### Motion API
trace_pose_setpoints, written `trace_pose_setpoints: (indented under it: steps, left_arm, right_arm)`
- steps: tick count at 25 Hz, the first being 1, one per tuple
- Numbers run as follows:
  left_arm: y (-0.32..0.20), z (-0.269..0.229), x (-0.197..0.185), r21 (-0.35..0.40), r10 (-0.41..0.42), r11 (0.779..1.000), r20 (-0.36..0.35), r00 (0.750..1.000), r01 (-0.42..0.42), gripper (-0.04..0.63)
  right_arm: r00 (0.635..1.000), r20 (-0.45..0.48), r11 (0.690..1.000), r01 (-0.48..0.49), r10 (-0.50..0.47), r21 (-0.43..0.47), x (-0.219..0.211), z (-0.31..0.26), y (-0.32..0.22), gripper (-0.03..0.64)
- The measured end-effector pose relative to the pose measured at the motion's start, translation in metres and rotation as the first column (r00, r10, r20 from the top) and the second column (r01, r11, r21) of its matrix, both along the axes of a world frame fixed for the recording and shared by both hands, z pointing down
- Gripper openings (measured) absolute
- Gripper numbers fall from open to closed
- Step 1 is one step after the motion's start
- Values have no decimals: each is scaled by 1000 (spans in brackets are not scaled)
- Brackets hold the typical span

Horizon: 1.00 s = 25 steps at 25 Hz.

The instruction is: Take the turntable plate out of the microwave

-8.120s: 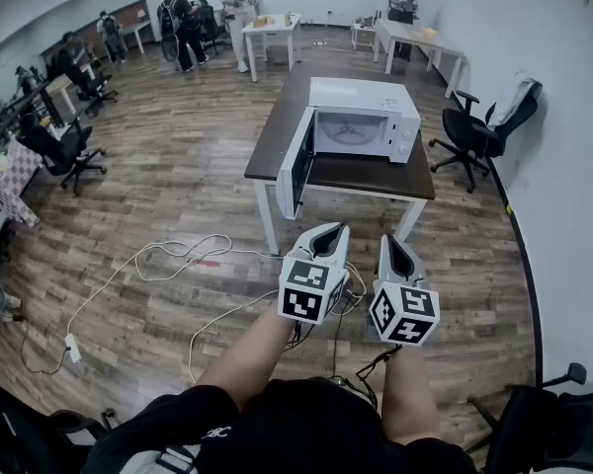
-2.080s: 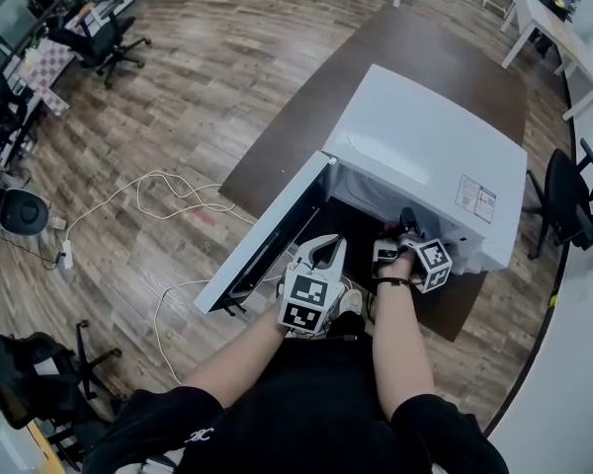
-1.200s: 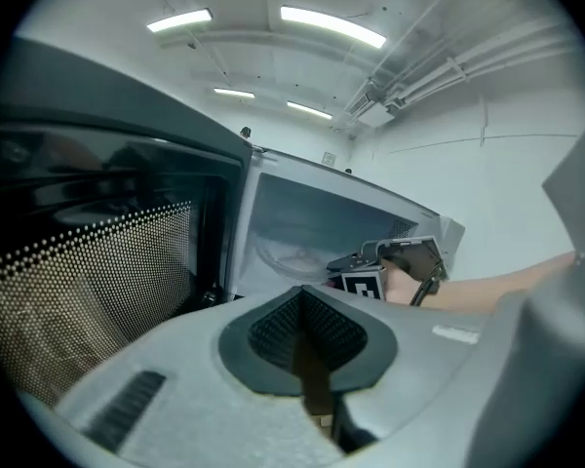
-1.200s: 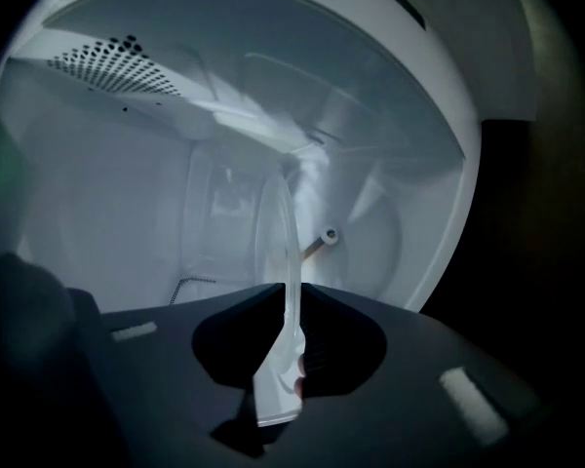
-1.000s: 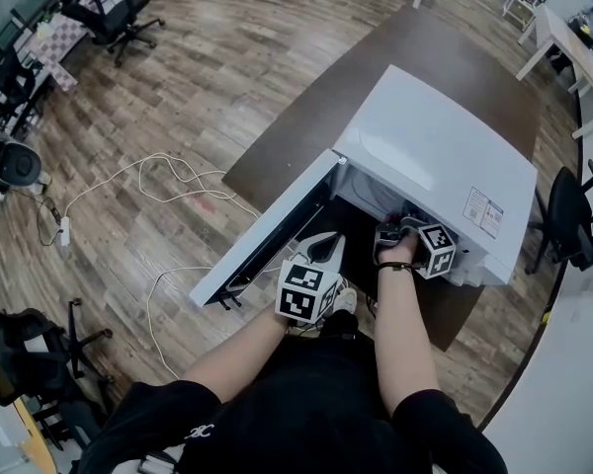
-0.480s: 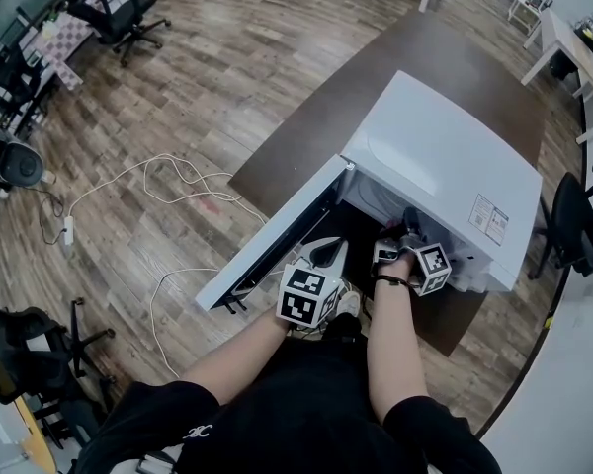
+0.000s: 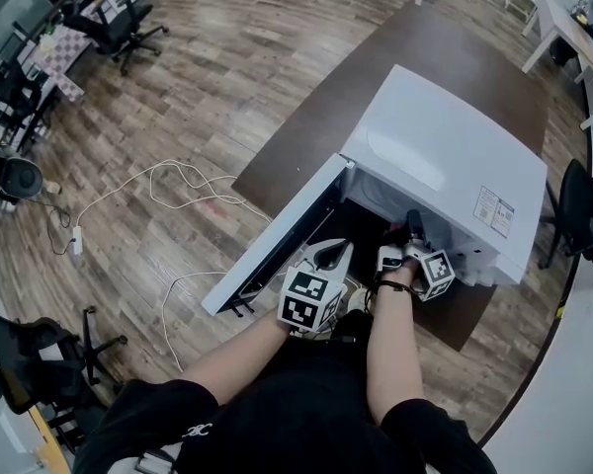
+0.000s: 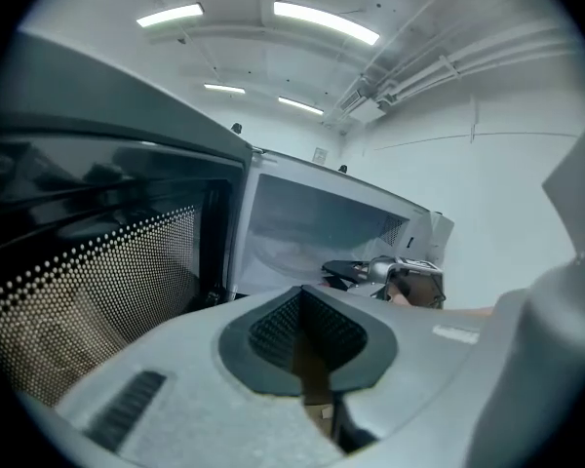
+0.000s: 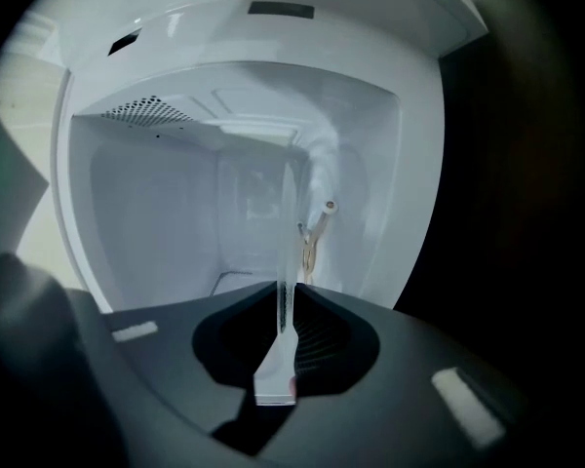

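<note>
The white microwave (image 7: 445, 166) stands on a dark brown table (image 7: 395, 47) with its door (image 7: 277, 245) swung open to the left. My right gripper (image 7: 412, 223) reaches into the cavity mouth. In the right gripper view the clear glass turntable plate (image 9: 288, 232) is seen edge-on, and the right gripper (image 9: 283, 320) is shut on its rim. My left gripper (image 7: 334, 253) hangs in front of the open door, shut and empty. In the left gripper view the left gripper (image 8: 307, 325) faces the door's dotted window (image 8: 88, 291), with the right gripper (image 8: 356, 271) at the cavity (image 8: 312, 232).
A white cable (image 7: 168, 191) loops over the wood floor left of the table. Black office chairs stand at the far left (image 7: 109, 23) and at the right edge (image 7: 578, 215). The open door (image 7: 277, 245) juts out past the table's front edge.
Since the oldest frame I have come up to the microwave, and the right gripper has gone into its cavity. Over the last second both grippers have hardly moved.
</note>
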<state>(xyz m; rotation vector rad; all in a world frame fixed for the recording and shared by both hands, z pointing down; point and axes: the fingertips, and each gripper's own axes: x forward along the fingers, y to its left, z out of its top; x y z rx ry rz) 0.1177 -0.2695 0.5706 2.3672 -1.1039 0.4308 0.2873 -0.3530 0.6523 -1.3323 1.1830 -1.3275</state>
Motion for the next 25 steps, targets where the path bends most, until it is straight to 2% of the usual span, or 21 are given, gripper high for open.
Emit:
trace_pose_setpoints:
  steps: [7,13,19,25]
  left_arm:
    - [0,-3,2,12,25,1000,0,1000,-25,8]
    - [1,-10,6,30,35,999,-14,999,-34,8]
    - [8,-20,4,58,56,997,-23,998,-55,8]
    - [28,-33,-2,88,99,992,-46,994,-95,8]
  right_arm:
    - [998,60,998,-5,1,66,-3,-15,6,40]
    - [998,48,997,23,-26,75,-11,-32,16,40]
    - [997,31,996,66,-68,60,-19,-39,49,40]
    - [997,56,995,41,-47,93,-28,-55,88,41]
